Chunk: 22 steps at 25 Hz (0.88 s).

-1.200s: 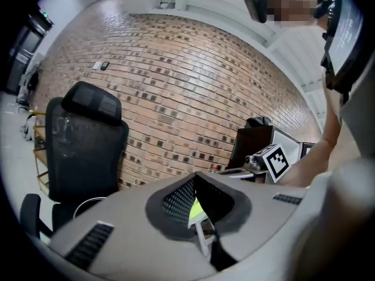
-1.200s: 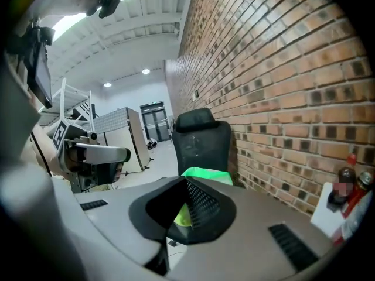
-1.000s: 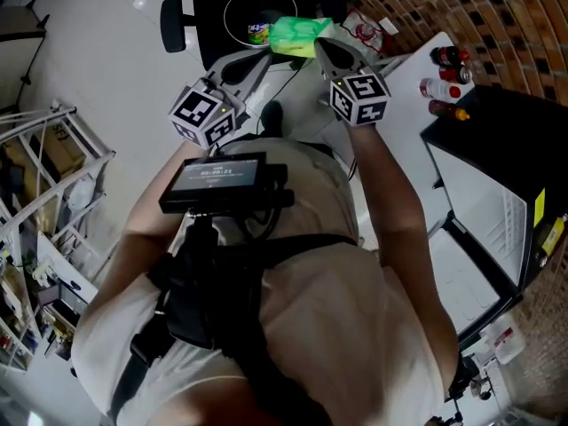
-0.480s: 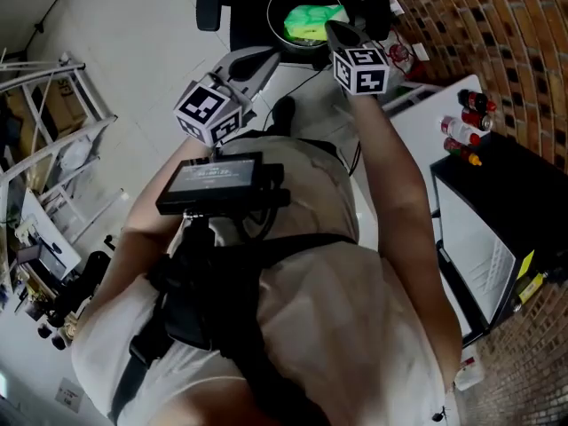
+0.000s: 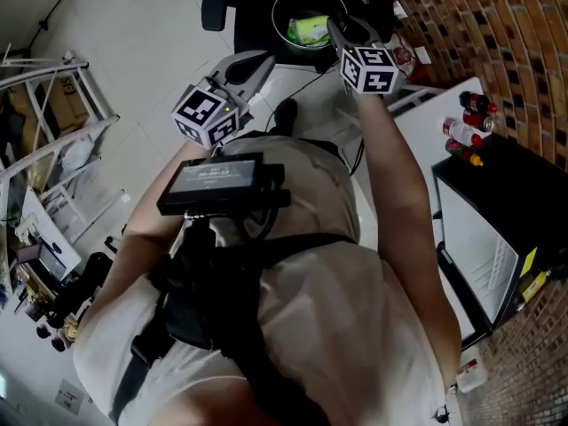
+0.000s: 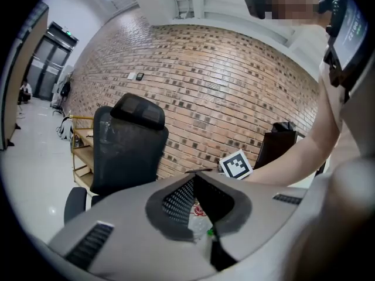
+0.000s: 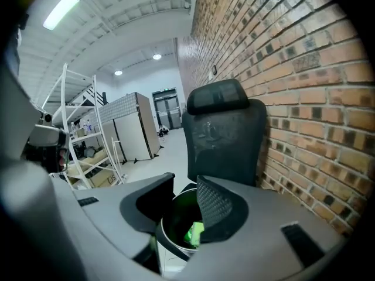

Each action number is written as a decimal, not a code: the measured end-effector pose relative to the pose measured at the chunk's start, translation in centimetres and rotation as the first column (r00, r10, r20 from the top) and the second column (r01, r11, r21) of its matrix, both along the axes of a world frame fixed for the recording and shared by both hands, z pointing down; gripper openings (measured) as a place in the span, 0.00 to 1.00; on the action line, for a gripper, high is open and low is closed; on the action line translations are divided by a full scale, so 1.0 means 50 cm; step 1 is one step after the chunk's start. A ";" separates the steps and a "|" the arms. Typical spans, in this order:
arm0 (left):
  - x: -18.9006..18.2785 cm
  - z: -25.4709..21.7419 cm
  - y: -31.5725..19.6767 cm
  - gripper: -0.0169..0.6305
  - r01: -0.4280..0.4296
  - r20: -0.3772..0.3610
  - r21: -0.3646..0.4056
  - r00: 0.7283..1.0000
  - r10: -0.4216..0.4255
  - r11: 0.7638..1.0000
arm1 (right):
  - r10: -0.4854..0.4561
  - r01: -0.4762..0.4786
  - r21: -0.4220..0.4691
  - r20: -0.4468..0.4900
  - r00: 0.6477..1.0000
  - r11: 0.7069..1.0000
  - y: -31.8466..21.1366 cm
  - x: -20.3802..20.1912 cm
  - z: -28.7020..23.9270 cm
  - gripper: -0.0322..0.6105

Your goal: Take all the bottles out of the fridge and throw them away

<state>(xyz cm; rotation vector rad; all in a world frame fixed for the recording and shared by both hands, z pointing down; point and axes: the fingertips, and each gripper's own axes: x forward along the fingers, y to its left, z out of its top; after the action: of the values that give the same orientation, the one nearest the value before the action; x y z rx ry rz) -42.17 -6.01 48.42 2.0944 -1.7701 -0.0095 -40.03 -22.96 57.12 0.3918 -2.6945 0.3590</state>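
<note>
Bottle (image 5: pixel 308 29), one, green, lies in the single round bin (image 5: pixel 274 18) in the head view, just beyond my right gripper (image 5: pixel 348 30). Three more bottles (image 5: pixel 463 130) sit on the white top (image 5: pixel 417 122) beside the one black fridge (image 5: pixel 524 193).

In the left gripper view, my left gripper (image 6: pixel 196 173) has its two fingers tip to tip, holding nothing.

In the right gripper view, my two fingers have just been opening. They stand apart with nothing between them, above the bin and its one green bottle.

The white floor (image 5: pixel 151 34) carries a black bin (image 5: pixel 274 16), an office chair (image 5: pixel 213 0) and a metal rack (image 5: pixel 67 153).
</note>
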 end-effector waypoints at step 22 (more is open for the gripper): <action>0.290 -0.069 -0.148 0.03 -0.407 0.048 0.090 0.913 0.405 0.909 | 0.224 -0.233 0.070 0.120 0.967 0.970 0.069 0.366 -0.159 0.05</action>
<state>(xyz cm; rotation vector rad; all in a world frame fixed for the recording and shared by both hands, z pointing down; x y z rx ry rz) -27.67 -13.42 44.98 2.5081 -1.3368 0.0501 -21.72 -19.54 49.17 0.7322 -2.7854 0.3424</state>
